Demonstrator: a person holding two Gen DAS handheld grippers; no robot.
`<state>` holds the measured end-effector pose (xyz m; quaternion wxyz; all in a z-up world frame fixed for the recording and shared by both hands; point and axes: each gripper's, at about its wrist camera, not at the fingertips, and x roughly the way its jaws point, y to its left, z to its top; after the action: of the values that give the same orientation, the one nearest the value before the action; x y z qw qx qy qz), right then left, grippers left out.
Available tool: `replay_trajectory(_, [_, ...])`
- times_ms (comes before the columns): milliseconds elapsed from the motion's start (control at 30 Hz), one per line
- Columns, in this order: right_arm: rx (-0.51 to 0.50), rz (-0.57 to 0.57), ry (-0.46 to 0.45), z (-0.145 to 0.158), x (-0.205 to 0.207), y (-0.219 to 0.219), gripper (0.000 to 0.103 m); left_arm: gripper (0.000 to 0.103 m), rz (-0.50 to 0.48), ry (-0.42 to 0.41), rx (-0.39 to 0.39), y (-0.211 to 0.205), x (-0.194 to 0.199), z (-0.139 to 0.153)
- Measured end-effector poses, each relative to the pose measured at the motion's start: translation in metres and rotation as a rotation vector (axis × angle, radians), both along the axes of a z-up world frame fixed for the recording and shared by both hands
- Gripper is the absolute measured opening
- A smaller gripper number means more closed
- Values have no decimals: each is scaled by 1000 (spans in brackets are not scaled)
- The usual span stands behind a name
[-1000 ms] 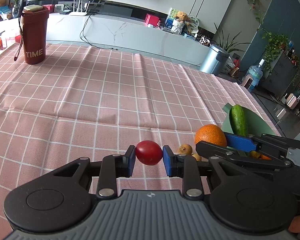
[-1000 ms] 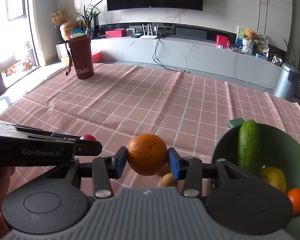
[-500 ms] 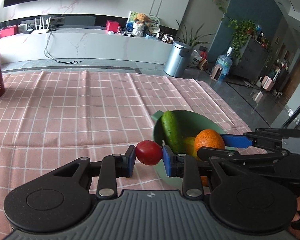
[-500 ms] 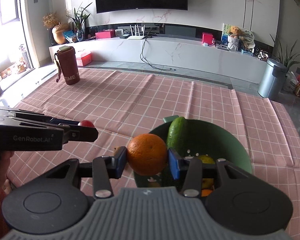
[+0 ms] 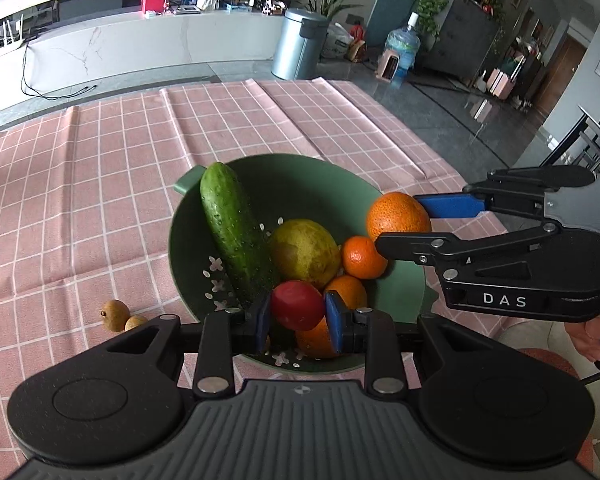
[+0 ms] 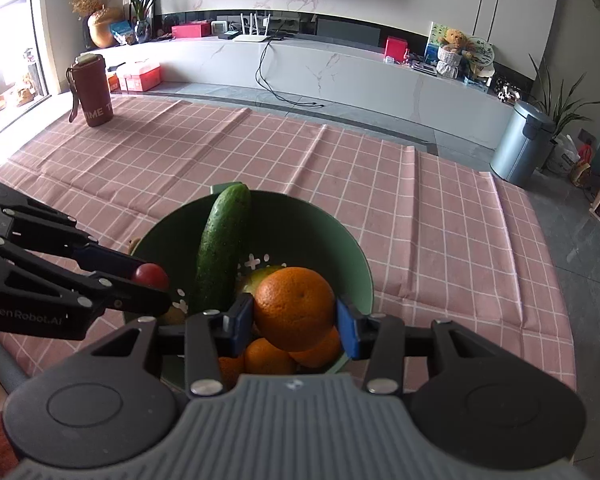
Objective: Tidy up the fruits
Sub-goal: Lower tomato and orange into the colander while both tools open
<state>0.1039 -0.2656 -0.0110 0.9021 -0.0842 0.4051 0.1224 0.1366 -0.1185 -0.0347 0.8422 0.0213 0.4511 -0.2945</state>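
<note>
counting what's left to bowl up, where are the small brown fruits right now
In the left wrist view, the two small round brown fruits lie on the pink checked tablecloth, just outside the left rim of the green plastic colander bowl.

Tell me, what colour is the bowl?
Green; the bowl shows best in the left wrist view.

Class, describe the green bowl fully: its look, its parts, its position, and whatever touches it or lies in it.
The green bowl is a round, matte, plastic-looking colander with flower-shaped drain holes and a small tab handle at its far rim. It stands upright on the pink checked tablecloth. Inside lie a cucumber leaning against the far rim, a yellow-green fruit and several small oranges. Neither gripper touches it; each holds its fruit above the bowl.
</note>
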Motion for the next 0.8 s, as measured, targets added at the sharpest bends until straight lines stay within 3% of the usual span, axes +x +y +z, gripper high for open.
replay_trajectory(333, [-74,67,11,-19,34,-3,41,32,12,86,109,-21,11,-17])
replay_trajectory(800, [-76,63,33,-42,56,-5,43,32,3,98,115,-23,11,-23])
